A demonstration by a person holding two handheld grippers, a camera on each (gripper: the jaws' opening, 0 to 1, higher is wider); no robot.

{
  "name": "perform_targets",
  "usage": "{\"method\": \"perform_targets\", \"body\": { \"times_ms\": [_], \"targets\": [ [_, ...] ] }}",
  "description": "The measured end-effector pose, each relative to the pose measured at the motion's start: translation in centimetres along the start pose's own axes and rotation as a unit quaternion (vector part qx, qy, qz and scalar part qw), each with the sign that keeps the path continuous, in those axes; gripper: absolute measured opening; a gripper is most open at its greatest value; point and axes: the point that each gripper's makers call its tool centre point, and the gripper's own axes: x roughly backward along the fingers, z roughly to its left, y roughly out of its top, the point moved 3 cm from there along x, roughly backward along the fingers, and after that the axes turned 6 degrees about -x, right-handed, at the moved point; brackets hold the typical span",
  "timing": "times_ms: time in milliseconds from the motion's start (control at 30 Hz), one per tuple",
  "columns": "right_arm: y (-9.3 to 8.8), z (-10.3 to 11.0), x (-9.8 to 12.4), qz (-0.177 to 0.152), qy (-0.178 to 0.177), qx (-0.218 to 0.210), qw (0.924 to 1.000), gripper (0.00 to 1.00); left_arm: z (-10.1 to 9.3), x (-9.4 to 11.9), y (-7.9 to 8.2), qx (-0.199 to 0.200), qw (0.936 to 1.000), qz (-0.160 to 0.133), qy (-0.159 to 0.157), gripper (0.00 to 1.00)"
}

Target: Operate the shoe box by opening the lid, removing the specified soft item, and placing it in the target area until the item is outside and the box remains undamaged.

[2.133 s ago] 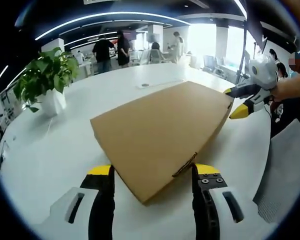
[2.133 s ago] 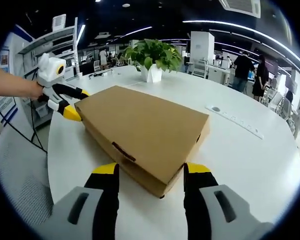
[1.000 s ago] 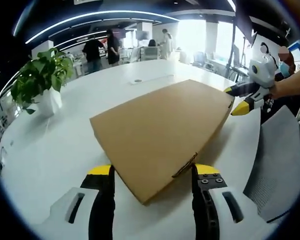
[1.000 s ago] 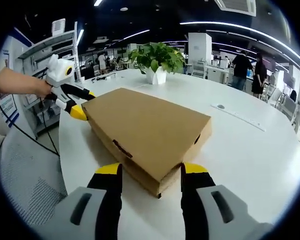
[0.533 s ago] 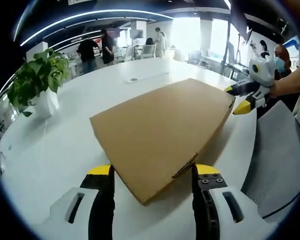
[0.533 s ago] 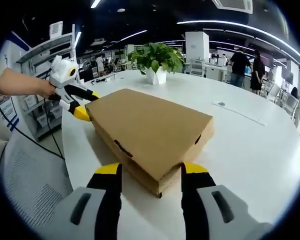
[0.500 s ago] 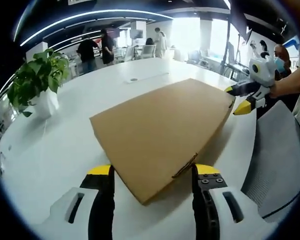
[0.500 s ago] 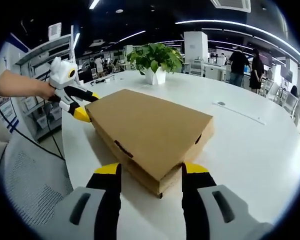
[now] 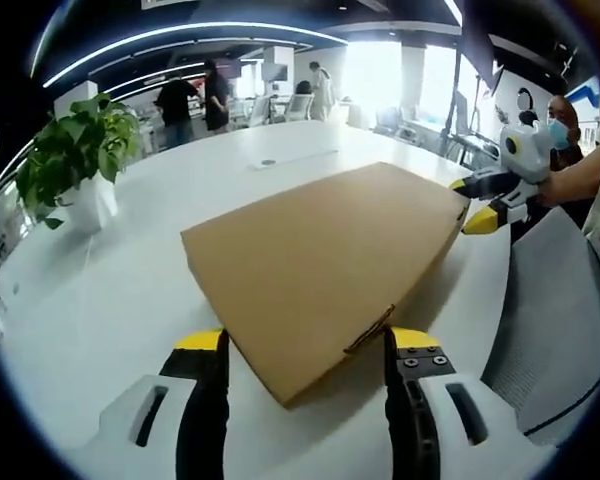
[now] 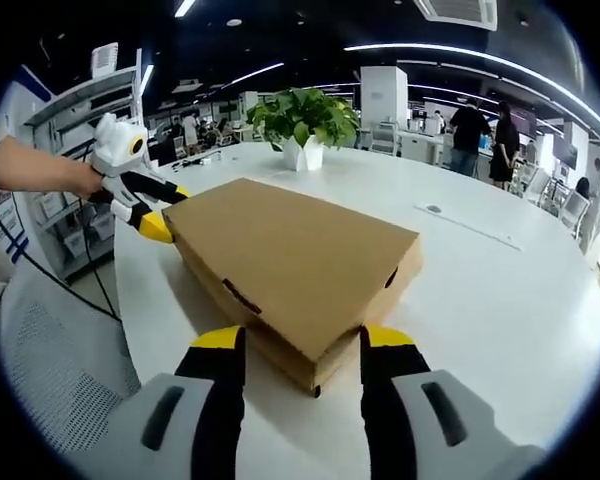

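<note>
A closed brown cardboard shoe box (image 9: 325, 260) lies flat on the white table (image 9: 130, 290), its lid down. My left gripper (image 9: 305, 342) is open, and the box's near corner sits between its yellow-tipped jaws. In the right gripper view the same box (image 10: 290, 255) has its opposite corner between the jaws of my open right gripper (image 10: 302, 340). Each gripper appears in the other's view at the box's far corner: the right gripper (image 9: 477, 203) held by a hand, the left gripper (image 10: 152, 208) likewise. What is inside the box is hidden.
A potted plant (image 9: 75, 150) in a white pot stands on the table beyond the box, the plant (image 10: 300, 115) also in the right gripper view. A grey mesh chair (image 9: 555, 300) stands at the table's edge. A cable strip (image 10: 470, 225) lies on the tabletop. People stand far behind.
Both views have shifted slightly with the hands. The box stays closed and in place, and both grippers keep their positions at its corners.
</note>
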Motion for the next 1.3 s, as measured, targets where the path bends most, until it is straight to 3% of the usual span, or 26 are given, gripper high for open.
{"method": "perform_targets", "body": {
  "times_ms": [133,500,800,933,1300],
  "targets": [
    [-0.1,0.6,0.0,0.001,0.004,0.012,0.9999,0.44,0.2,0.3,0.3,0.031,0.9994,-0.015,-0.001,0.67],
    [0.1,0.9,0.0,-0.001,0.007,0.003,1.0,0.49,-0.3,0.3,0.4,0.034,0.9991,-0.024,0.0,0.74],
    [0.6,1.1,0.4,-0.006,0.008,-0.004,0.9999,0.49,-0.2,0.6,0.9,0.049,0.9985,-0.027,0.0,0.72],
    [1.1,1.3,0.8,-0.014,0.006,-0.001,0.9999,0.49,-0.3,1.2,1.5,0.06,0.9973,-0.042,-0.003,0.74],
    [1.9,2.2,1.2,-0.029,0.01,0.015,0.9994,0.59,-0.7,1.9,2.3,0.057,0.9969,-0.054,-0.008,0.8]
  ]
}}
